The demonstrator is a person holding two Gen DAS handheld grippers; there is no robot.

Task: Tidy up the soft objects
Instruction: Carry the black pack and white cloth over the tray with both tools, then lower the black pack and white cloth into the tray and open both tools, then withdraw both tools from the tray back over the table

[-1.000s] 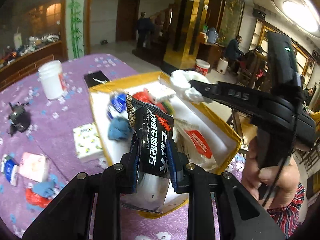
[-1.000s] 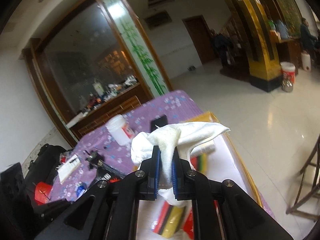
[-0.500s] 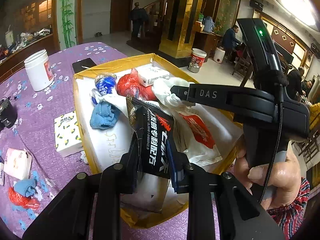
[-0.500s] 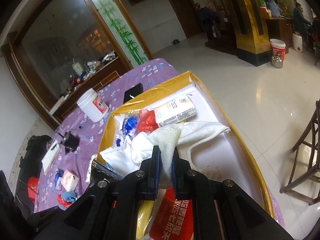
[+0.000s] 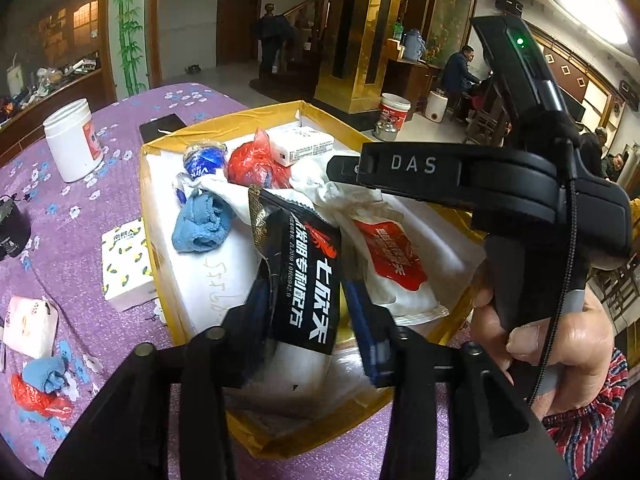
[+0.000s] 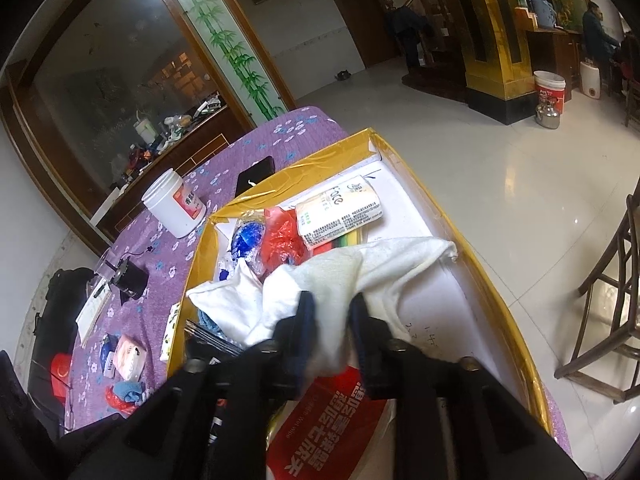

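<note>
Purple floral tabletop (image 5: 72,248), tiled hall. Left gripper (image 5: 308,304) jaws opening around black pouch (image 5: 304,272); right gripper (image 6: 332,320) jaws opening around white cloth (image 6: 384,268), both over yellow box (image 6: 492,292).

Black pouch (image 5: 306,280) bottom was hidden behind left gripper (image 5: 308,308) inside yellow box (image 5: 224,128). White cloth (image 6: 360,272) covered box contents beneath it. Red-label packet (image 6: 320,424) was cut off at frame bottom.

The purple counter (image 5: 80,248) carries a yellow box (image 5: 156,272), white jar (image 5: 72,140), phone (image 5: 162,126) and tissue packs (image 5: 126,264).
</note>
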